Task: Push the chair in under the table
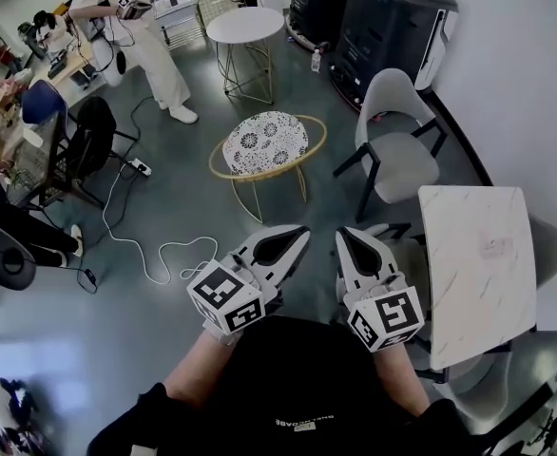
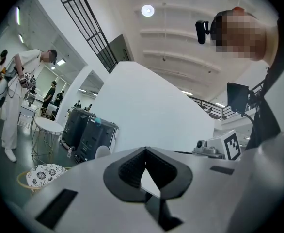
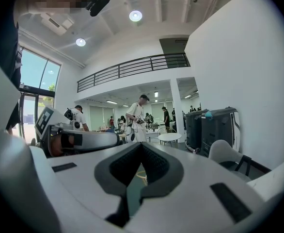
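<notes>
A grey chair (image 1: 397, 145) with dark legs stands on the floor beyond the far end of the white marble table (image 1: 473, 264), apart from it. The same chair shows in the right gripper view (image 3: 225, 153) and its back in the left gripper view (image 2: 102, 152). My left gripper (image 1: 296, 237) and right gripper (image 1: 349, 239) hang side by side in front of my body, left of the table's near half, both shut with nothing between the jaws. Each one's own view shows this too: the left gripper (image 2: 144, 152) and the right gripper (image 3: 141, 147). A dark chair frame (image 1: 404, 232) peeks out by the table beside the right gripper.
A round patterned stool (image 1: 264, 143) on a gold wire frame stands ahead of the grippers. Behind it are a white round side table (image 1: 245, 25) and black machines (image 1: 393, 27). A white cable (image 1: 155, 247) lies on the floor at left. A person in white (image 1: 141, 41) stands far left by desks.
</notes>
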Tool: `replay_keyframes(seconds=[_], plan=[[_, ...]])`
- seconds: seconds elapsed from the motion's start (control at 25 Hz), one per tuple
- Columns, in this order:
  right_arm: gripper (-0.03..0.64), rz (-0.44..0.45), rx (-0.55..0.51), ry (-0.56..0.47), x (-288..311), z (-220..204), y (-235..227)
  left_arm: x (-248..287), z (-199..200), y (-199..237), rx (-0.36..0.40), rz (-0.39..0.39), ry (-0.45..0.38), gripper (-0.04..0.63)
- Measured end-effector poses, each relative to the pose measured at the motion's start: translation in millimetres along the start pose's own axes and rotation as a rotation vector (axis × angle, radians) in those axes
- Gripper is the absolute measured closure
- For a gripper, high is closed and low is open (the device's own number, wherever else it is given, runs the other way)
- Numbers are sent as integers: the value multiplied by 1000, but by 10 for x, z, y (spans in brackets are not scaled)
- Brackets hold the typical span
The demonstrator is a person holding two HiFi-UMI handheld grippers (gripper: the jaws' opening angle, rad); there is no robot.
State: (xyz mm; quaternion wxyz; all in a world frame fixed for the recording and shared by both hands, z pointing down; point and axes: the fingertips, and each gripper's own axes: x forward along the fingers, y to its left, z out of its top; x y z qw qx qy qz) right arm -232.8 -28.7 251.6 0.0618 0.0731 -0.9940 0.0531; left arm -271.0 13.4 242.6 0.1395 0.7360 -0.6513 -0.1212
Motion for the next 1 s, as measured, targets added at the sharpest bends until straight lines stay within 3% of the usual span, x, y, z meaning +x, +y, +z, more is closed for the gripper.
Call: replay_keyframes(seconds=[1.0], plan=[[604, -40, 38, 35, -78, -173, -90, 68, -161, -42, -19, -13, 48, 589]])
